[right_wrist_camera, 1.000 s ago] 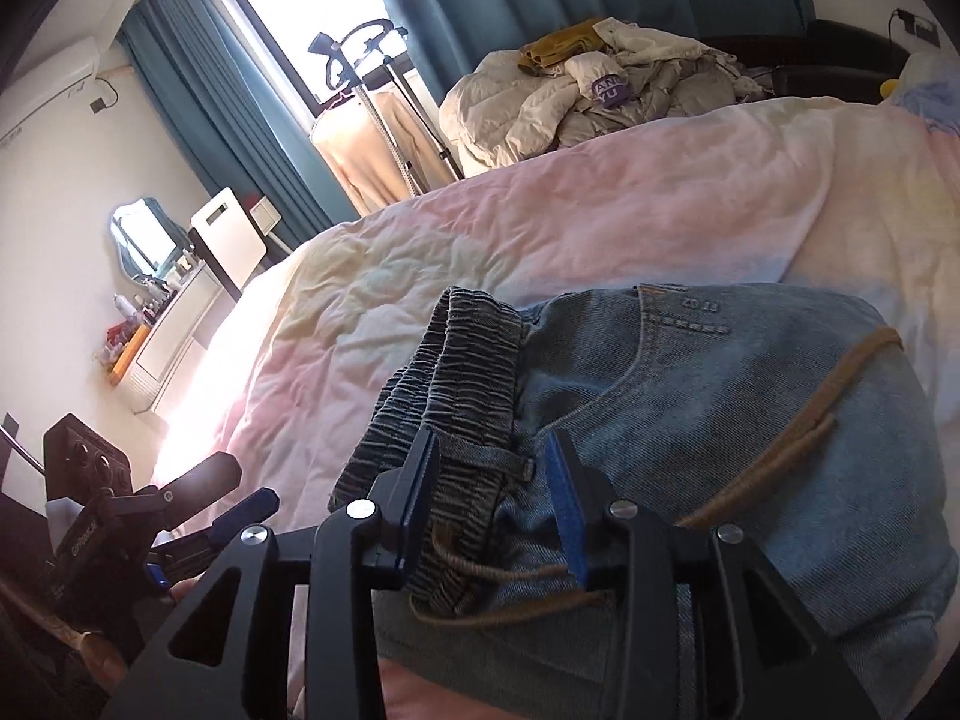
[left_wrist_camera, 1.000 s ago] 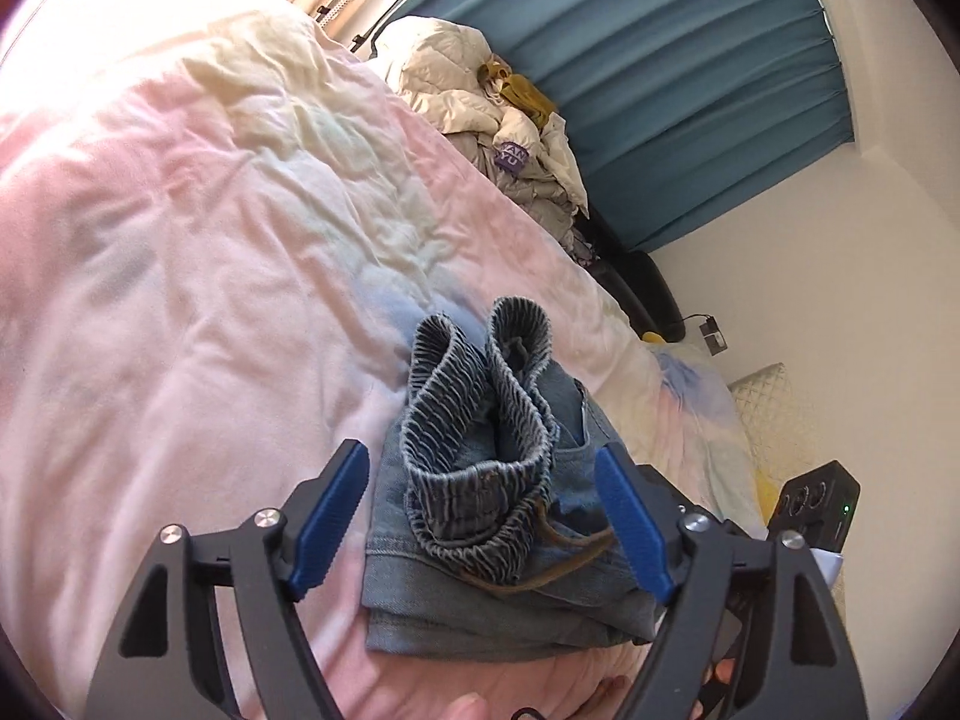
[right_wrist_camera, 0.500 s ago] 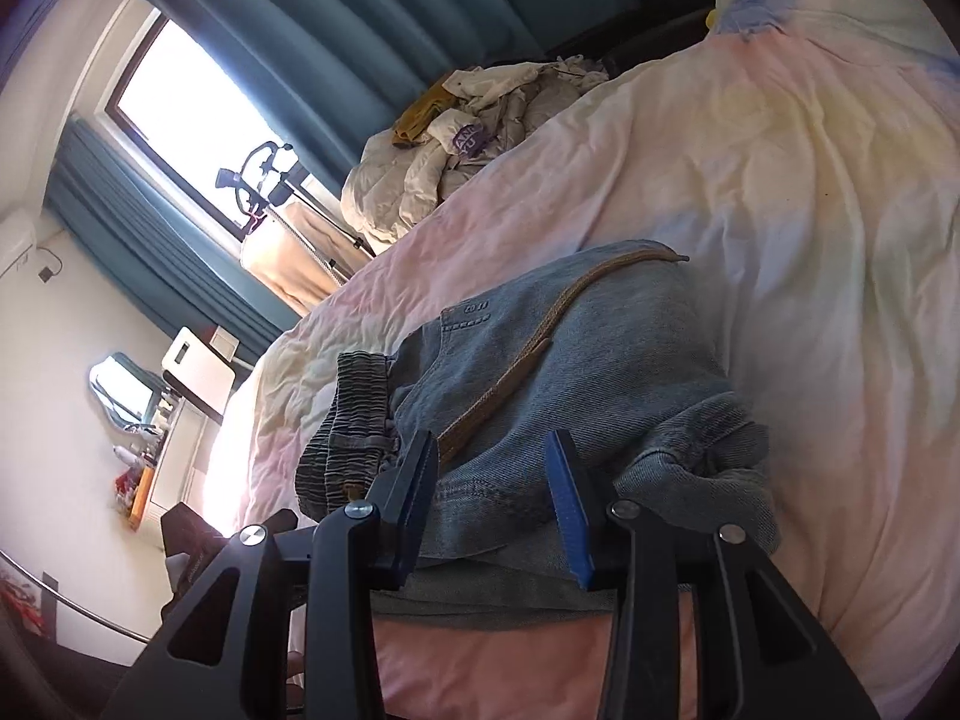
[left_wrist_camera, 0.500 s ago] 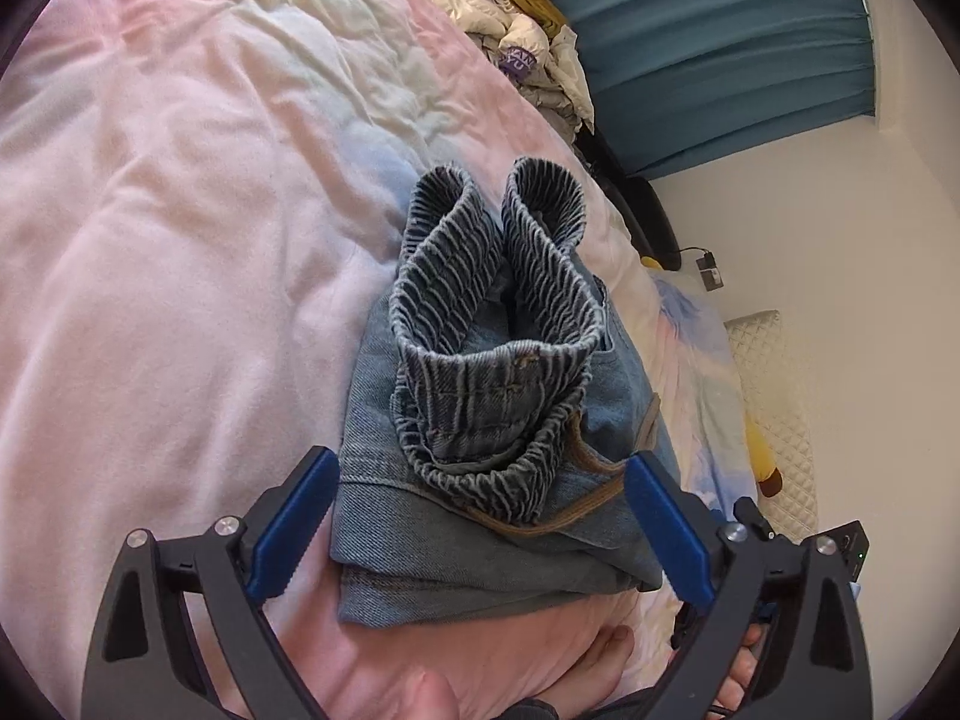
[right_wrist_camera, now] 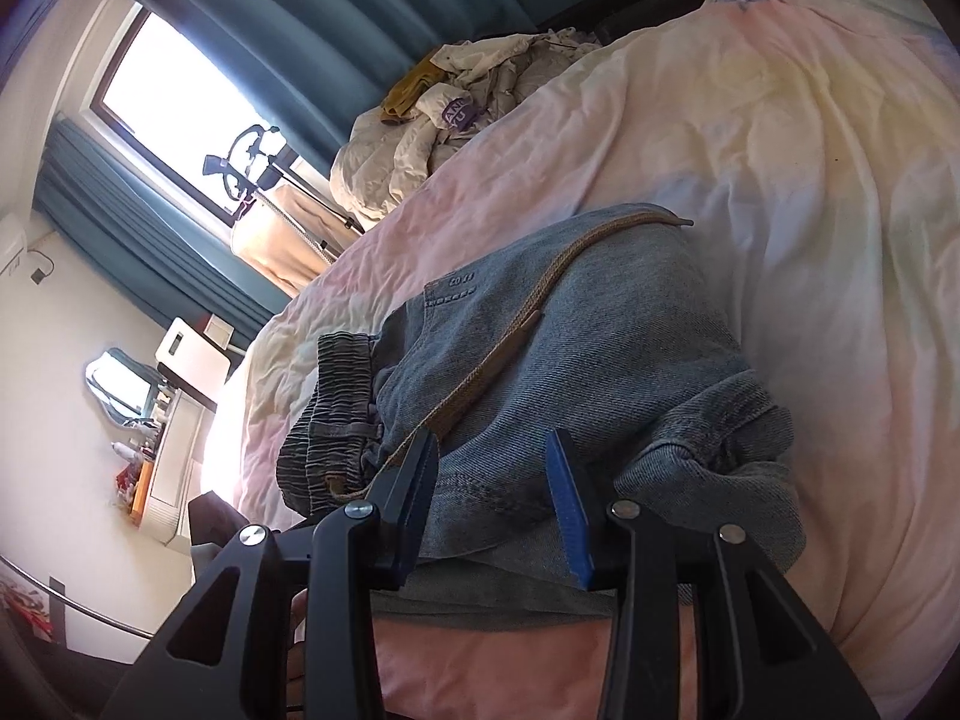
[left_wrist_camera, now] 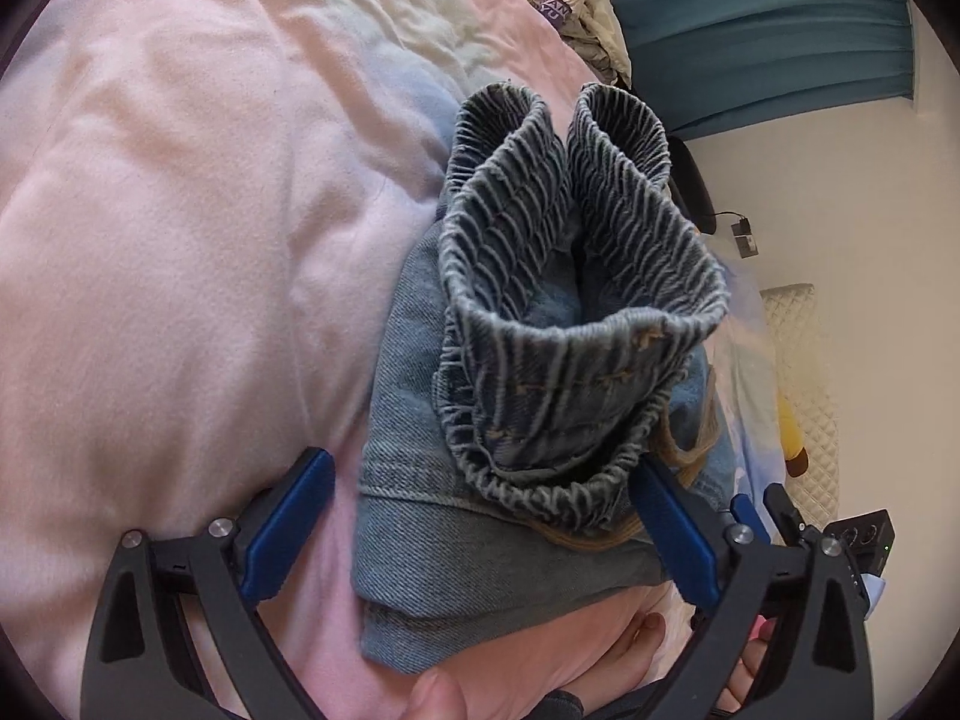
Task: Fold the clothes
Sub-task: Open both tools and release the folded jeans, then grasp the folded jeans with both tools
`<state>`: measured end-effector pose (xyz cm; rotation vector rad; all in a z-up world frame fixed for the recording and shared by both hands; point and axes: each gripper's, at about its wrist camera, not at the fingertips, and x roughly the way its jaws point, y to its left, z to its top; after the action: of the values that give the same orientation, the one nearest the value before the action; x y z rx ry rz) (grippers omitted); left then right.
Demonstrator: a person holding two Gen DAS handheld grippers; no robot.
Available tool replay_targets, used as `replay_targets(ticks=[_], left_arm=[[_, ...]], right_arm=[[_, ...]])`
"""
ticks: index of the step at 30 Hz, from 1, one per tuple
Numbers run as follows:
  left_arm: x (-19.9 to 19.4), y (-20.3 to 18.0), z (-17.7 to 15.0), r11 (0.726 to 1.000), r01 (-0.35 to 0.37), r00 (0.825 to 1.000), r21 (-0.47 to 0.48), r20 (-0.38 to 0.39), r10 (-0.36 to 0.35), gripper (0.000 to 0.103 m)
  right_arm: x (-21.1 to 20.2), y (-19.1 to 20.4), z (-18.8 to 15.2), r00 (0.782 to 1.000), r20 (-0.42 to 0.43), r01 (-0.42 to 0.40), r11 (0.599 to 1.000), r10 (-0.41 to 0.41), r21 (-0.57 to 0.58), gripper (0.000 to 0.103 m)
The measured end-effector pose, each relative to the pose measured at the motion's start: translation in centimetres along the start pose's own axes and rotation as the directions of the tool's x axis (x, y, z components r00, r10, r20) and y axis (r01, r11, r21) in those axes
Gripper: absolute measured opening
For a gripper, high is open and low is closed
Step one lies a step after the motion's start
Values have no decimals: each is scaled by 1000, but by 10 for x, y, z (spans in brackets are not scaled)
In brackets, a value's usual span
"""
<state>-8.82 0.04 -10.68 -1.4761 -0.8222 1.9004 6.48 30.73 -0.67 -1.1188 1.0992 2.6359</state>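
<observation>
Left claw (left_wrist_camera: 480, 516) brought closer to folded jeans (left_wrist_camera: 540, 360) on bed (left_wrist_camera: 180, 240), spread wide around them. Right claw (right_wrist_camera: 489, 498), at 6 o'clock: parted, nothing gripped.

Over the last second my left gripper (left_wrist_camera: 480, 516) has closed in on the folded denim shorts (left_wrist_camera: 480, 540); they now fill its view, its wide-spread fingers straddling the near folded edge. My right gripper (right_wrist_camera: 492, 498) has rolled and drawn back from the elastic waistband (right_wrist_camera: 336, 426) to the shorts' near edge, fingers parted as before, denim between them.
</observation>
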Motion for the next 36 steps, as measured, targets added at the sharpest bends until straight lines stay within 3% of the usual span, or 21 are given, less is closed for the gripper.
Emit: replay_targets(ticks=[5, 9, 13, 20, 23, 26, 30, 32, 36], left_arm=[[-8, -9, -3, 993, 119, 993, 7, 4, -119, 99], [-21, -18, -6, 974, 227, 973, 15, 35, -227, 99], [-14, -20, -8, 982, 189, 982, 21, 14, -189, 99], [15, -24, -12, 996, 64, 997, 66, -56, -60, 99], [26, -27, -12, 997, 44, 996, 64, -77, -39, 99], [28, -28, -10, 997, 70, 996, 38, -58, -68, 99], [26, -23, -4, 987, 161, 987, -26, -18, -162, 97], [29, -19, -2, 987, 159, 987, -40, -13, -159, 90], [36, -22, -3, 992, 127, 991, -18, -30, -128, 85]], right_arm=[[-3, -5, 1, 1000, 14, 6, 1000, -7, 31, 38], [-7, -6, 2, 1000, 29, 7, 999, -8, 43, 38], [-12, -10, 8, 999, 46, 11, 998, -13, 56, 38], [-13, -24, 51, 998, 53, 27, 997, -31, 68, 42], [-1, -40, 70, 995, 33, 89, 994, -91, 58, 43], [21, -61, 79, 990, -26, 140, 989, -139, 50, 50], [52, -84, 76, 987, -125, 113, 988, -99, 104, 63], [60, -92, 76, 986, -129, 119, 986, -103, 117, 76], [76, -102, 78, 988, -151, 63, 984, -38, 165, 76]])
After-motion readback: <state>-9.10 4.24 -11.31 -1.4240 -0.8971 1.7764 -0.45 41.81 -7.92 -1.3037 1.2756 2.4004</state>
